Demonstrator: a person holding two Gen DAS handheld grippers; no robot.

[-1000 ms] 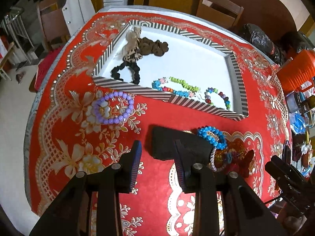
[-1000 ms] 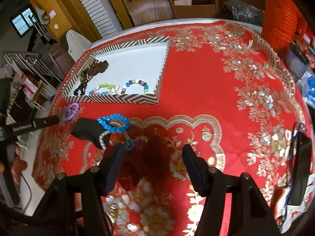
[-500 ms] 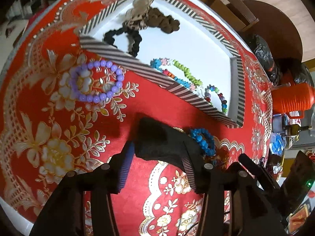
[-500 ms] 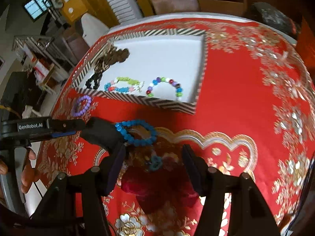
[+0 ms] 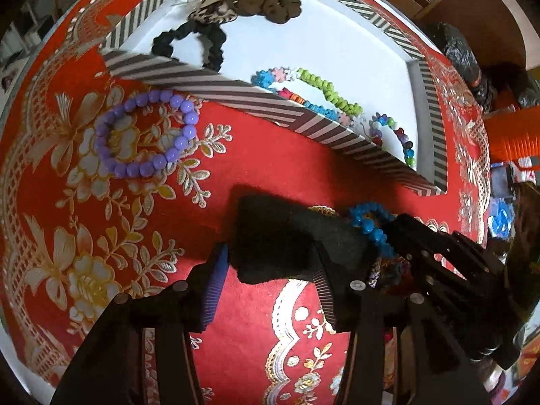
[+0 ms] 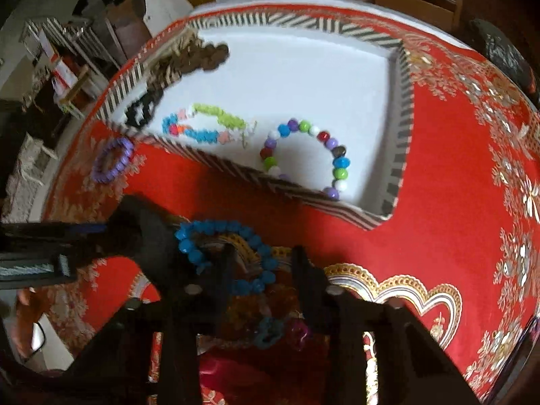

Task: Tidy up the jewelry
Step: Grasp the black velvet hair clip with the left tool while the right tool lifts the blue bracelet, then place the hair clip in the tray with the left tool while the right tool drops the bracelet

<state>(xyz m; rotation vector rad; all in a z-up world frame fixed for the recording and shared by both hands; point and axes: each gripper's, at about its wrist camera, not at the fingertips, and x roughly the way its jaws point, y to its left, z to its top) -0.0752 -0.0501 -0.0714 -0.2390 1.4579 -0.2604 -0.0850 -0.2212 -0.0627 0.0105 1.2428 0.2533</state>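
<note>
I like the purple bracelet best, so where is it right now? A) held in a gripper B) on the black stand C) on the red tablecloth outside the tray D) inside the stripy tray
C: the purple bracelet lies flat on the red tablecloth, just outside the striped wall of the tray; neither gripper touches it, and it is not on the black stand.

Glossy plastic-looking purple bead bracelet and blue bead bracelet, matt black felt-like stand, smooth white tray with striped paper-like rim, woven red-gold cloth on desk, ribbed claw pads.
</note>
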